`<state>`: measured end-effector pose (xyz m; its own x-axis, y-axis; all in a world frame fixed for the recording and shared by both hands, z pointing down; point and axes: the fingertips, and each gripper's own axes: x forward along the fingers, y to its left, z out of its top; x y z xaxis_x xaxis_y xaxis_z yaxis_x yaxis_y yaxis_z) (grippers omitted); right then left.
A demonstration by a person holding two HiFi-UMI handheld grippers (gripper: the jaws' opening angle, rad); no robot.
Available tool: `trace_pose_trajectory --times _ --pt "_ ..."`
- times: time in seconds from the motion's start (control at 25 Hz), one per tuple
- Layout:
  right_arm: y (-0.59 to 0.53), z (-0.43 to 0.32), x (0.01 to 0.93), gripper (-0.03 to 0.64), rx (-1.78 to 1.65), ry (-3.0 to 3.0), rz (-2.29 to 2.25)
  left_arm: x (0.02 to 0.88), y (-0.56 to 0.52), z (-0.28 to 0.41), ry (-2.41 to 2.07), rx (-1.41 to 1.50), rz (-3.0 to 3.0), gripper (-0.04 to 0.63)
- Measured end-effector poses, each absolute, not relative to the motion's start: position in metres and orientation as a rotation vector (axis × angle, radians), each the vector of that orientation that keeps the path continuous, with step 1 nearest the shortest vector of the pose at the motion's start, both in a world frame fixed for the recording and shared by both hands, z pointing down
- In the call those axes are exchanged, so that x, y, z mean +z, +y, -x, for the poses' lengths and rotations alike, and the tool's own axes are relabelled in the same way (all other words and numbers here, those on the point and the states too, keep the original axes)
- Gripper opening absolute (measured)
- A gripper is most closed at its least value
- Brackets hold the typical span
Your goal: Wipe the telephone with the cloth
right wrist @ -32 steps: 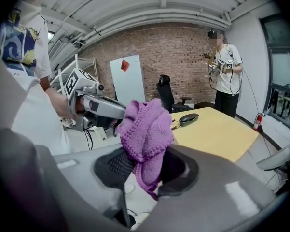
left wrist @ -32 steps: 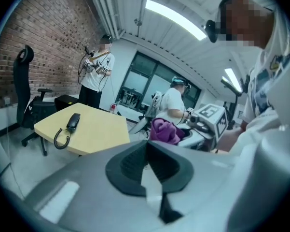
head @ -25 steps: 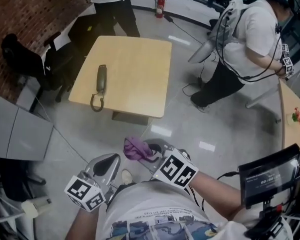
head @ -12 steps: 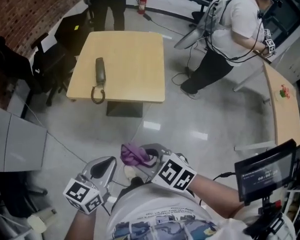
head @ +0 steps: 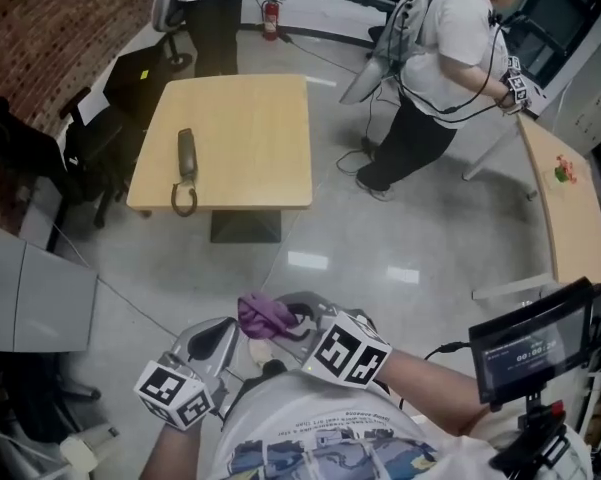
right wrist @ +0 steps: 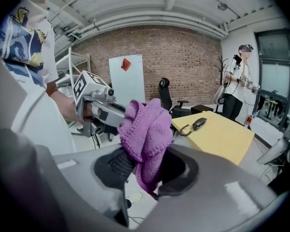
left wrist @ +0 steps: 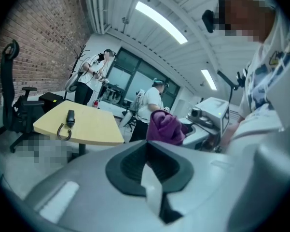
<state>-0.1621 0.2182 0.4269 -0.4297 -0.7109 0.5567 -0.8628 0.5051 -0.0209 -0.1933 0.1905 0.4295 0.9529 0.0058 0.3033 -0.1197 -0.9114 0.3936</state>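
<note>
A dark telephone handset (head: 185,155) with a coiled cord (head: 183,199) lies on the left part of a light wooden table (head: 260,138), far ahead of me. It also shows as a small handset (left wrist: 70,116) in the left gripper view and as a handset (right wrist: 199,122) in the right gripper view. My right gripper (head: 288,320) is shut on a bunched purple cloth (head: 263,314) (right wrist: 145,134), held close to my body. My left gripper (head: 212,339) (left wrist: 152,187) is shut with nothing in it, beside the right one. The purple cloth (left wrist: 165,127) appears past its jaws.
A person in white (head: 435,58) stands right of the table at a curved desk (head: 560,208). Another person (head: 212,8) stands behind the table. Black office chairs (head: 40,158) line the brick wall on the left. A screen (head: 530,343) sits at my right.
The view has shifted: the table and handset sit farther left and lower in the frame. Both grippers stay close to my body, the cloth still gripped.
</note>
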Motion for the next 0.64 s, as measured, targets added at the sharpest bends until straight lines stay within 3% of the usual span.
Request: trace_pose_trajectory --times 0.64 --pt "0.362 0.043 0.446 0.121 0.477 -2.239 -1.444 0.444 0.303 0.082 -0.057 0.492 -2.71 0.003"
